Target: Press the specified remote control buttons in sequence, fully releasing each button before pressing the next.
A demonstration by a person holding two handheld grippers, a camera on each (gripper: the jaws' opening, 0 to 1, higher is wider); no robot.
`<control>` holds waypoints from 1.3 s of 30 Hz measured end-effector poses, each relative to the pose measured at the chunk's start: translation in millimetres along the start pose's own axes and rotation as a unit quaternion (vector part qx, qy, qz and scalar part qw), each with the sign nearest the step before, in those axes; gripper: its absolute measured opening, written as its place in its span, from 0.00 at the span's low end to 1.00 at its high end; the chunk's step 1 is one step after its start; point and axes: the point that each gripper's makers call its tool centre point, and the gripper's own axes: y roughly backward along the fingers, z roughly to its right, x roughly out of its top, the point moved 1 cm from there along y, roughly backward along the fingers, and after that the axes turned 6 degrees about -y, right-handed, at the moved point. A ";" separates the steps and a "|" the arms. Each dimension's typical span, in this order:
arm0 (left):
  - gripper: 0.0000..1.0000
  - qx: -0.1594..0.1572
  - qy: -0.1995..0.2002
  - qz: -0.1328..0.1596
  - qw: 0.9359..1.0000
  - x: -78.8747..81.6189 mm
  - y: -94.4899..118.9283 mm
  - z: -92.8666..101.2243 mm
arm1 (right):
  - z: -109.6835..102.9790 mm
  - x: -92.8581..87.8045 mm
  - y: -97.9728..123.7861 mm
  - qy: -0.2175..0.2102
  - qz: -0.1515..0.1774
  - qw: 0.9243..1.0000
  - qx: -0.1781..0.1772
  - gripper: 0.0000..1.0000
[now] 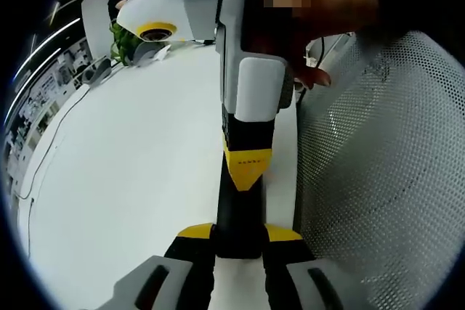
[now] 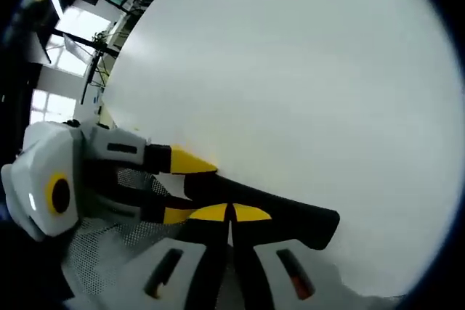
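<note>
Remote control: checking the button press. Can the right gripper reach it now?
Likely yes: the left gripper holds the remote control by one end, and the right gripper's tips sit on it, unobstructed.

Right tongs [image 2: 231, 214] closed against black remote [image 2: 290, 215]; left tongs [image 2: 171, 186] clamp it.

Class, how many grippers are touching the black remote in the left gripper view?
2. The left gripper clamps the near end of the remote at the bottom of the view. The right gripper comes down from the top, its closed yellow tips on the remote's middle.
</note>
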 end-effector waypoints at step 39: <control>0.25 0.004 0.006 0.001 1.000 0.4 0.5 -0.3 | -54.5 43.1 213.7 0.125 0.479 0.868 0.030 0.22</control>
